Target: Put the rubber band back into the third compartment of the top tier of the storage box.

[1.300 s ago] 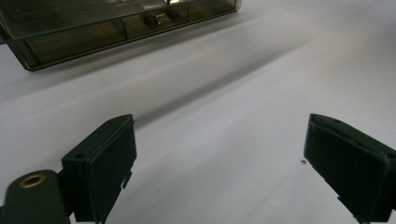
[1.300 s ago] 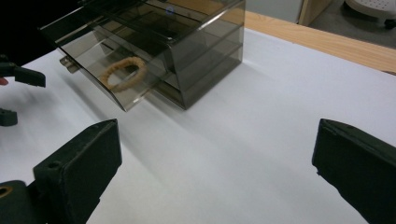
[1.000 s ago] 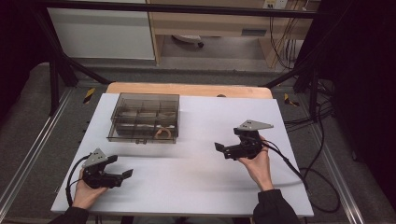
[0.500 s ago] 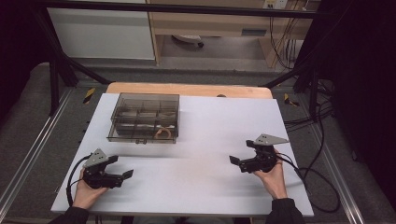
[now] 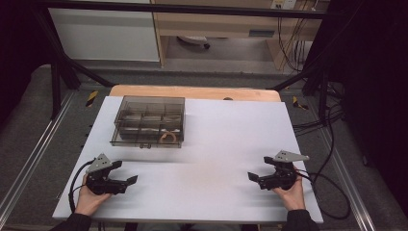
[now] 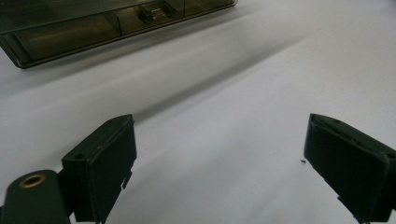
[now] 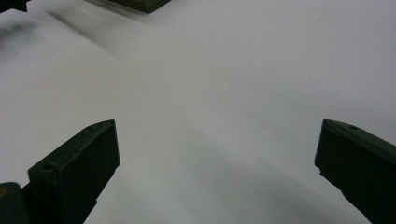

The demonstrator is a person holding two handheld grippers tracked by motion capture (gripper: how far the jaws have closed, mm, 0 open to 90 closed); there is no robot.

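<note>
Both your tongs are spread wide with nothing in them, left tongs (image 5: pixel 126 174) and right tongs (image 5: pixel 255 179) parked low on the white surface (image 5: pixel 226 139) near your side. The smoky plastic organizer box (image 5: pixel 149 121) sits well apart at the far left, lid looks closed, something small and pale in a front compartment. I'd guess it's light, stiff and a bit slick, so pinch a side wall or work the front latch

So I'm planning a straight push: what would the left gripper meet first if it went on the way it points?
Probably nothing nearby. The left gripper, jaws open, points across bare white table; the compartment box lies off to one side, though depth is unclear.
</note>
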